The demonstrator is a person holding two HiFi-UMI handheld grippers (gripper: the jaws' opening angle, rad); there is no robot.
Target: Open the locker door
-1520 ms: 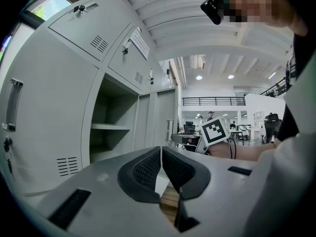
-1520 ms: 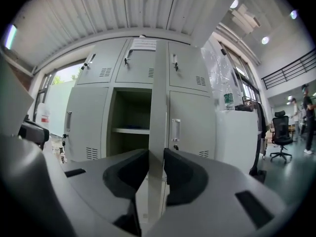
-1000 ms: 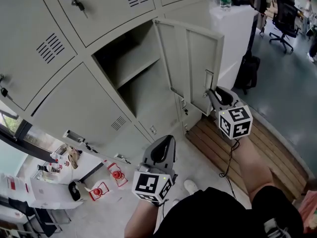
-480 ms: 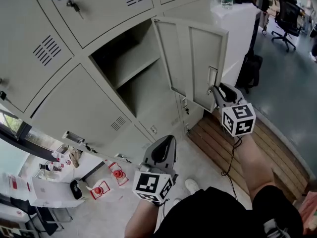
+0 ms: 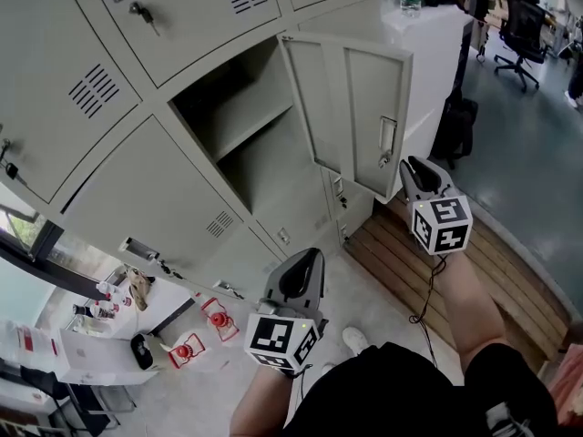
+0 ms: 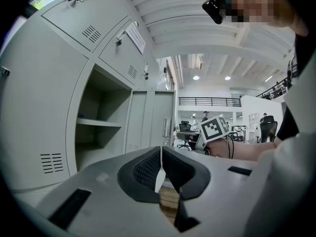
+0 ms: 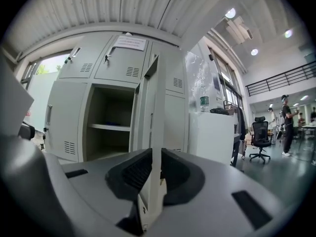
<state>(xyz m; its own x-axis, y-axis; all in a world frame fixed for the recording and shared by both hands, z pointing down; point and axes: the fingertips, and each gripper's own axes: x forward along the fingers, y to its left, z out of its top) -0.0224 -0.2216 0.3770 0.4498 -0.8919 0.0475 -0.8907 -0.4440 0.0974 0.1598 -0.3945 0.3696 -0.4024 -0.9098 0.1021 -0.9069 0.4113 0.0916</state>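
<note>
You are in an open-plan office: steel lockers (image 5: pixel 137 185) along the wall, a swivel chair (image 5: pixel 525 27) on the polished floor (image 5: pixel 524 153).

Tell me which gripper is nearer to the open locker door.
Right. The right gripper is at the free edge of the locker door, its jaws just closed further onto that edge. The left gripper, jaws together, hangs lower, before the shut lockers, clear of the door.

My left gripper (image 6: pixel 161 154) is closed on nothing; beyond it the locker (image 6: pixel 96 132) stands open, door (image 6: pixel 159 125) swung out.
</note>
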